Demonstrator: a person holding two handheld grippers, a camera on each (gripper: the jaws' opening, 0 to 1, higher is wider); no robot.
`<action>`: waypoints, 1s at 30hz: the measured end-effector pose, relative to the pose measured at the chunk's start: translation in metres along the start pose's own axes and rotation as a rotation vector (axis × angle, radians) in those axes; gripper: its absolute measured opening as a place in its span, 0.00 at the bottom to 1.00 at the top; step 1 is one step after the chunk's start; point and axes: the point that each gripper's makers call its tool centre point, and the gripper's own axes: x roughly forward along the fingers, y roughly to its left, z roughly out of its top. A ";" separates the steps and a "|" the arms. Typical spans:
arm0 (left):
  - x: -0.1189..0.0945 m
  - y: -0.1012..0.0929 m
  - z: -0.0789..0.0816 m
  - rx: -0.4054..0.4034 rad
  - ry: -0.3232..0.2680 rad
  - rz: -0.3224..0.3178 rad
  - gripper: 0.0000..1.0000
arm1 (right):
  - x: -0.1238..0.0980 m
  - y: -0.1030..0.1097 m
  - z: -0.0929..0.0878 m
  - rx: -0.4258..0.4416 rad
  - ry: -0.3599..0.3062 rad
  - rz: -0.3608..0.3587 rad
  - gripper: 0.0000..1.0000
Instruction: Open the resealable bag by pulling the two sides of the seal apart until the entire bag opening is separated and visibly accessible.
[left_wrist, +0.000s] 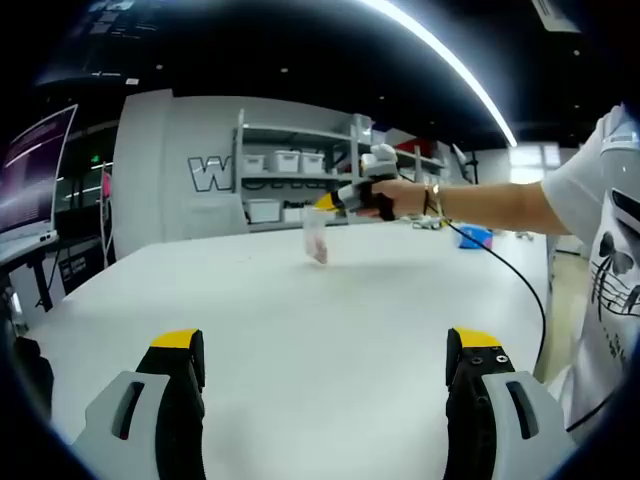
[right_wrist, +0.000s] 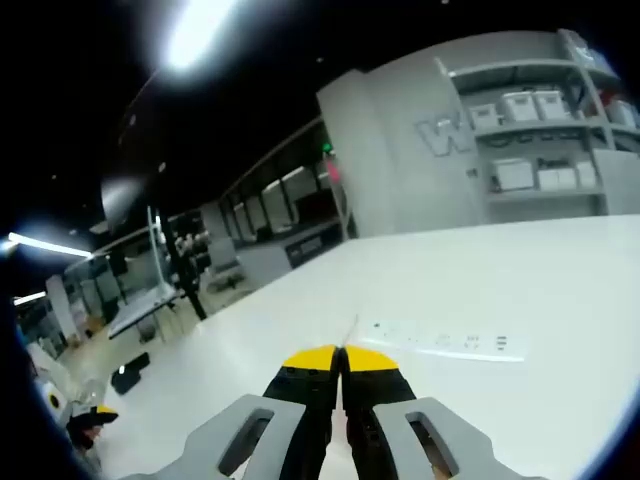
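A small clear resealable bag (left_wrist: 316, 240) with something pinkish inside hangs just above the white table (left_wrist: 300, 320), far across it in the left gripper view. My right gripper (left_wrist: 326, 203), held in a person's hand, is shut on the bag's top edge. In the right gripper view its yellow-tipped jaws (right_wrist: 341, 358) are pressed together, and a thin sliver of the bag's edge (right_wrist: 349, 328) sticks out past the tips. My left gripper (left_wrist: 328, 345) stands open low over the table's near side, its jaws wide apart with nothing between them, well short of the bag.
A white power strip (right_wrist: 440, 340) lies on the table. Shelves with white bins (left_wrist: 290, 165) stand against the grey wall behind. A person in a white T-shirt (left_wrist: 600, 260) stands at the table's right, with a black cable (left_wrist: 515, 275) trailing across it. A monitor (left_wrist: 30, 180) is at far left.
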 end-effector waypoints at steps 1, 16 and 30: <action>0.000 0.000 0.000 0.001 0.000 -0.001 1.00 | 0.001 -0.001 0.000 -0.004 0.003 -0.003 0.00; 0.005 0.002 -0.002 -0.005 0.007 -0.006 1.00 | 0.018 -0.018 0.013 -0.014 0.016 -0.031 0.00; 0.009 0.008 -0.002 -0.013 0.010 0.004 1.00 | 0.030 -0.039 0.020 -0.060 0.039 -0.083 0.00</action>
